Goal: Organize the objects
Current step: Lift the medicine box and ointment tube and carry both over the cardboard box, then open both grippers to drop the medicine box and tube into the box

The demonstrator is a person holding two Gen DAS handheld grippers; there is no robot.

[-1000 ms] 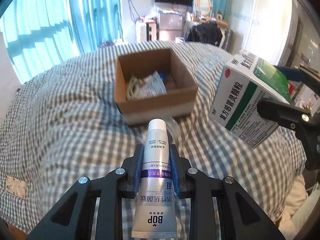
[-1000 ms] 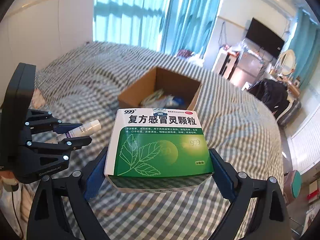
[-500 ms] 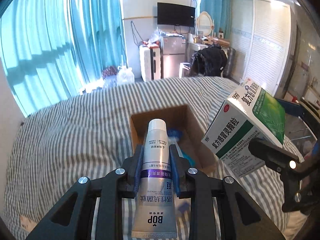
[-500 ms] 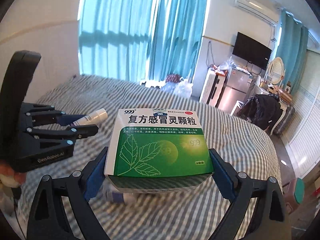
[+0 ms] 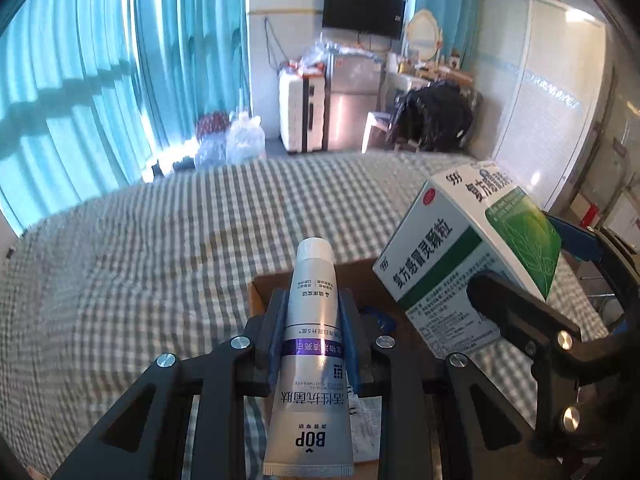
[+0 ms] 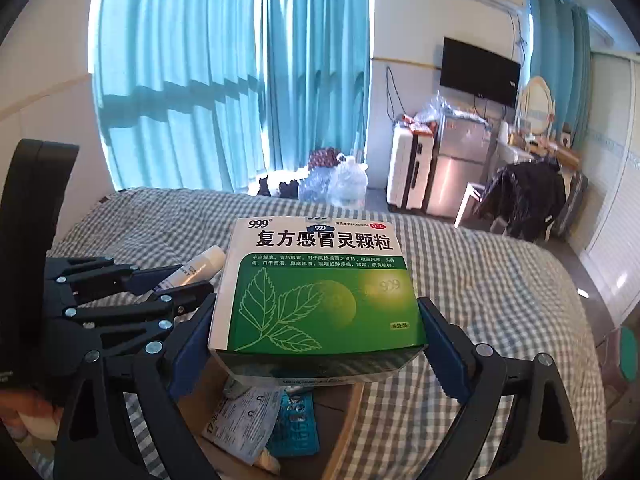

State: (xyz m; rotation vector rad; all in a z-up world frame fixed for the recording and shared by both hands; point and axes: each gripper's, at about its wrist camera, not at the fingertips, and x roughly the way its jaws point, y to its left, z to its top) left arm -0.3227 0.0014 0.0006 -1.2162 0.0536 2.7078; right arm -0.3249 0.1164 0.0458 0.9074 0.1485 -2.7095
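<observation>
The toothpaste tube [image 5: 310, 354] is silver with a purple band and white cap. At three o'clock, the medicine box [image 5: 466, 258] is white and green. The bedcover [image 5: 160, 248] is grey-and-white checked.

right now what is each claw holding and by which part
Left claw pinches the silver toothpaste tube across its middle; right claw clamps the green-and-white cardboard medicine box by its two side faces.

You are over a bed [image 5: 140, 264] spread with a grey-and-white checked cover, and directly on it sits an open brown cardboard box [image 6: 340, 404], its far rim [image 5: 356, 270] showing, holding a printed sachet [image 6: 244, 416] and a blue blister pack [image 6: 296, 424].
</observation>
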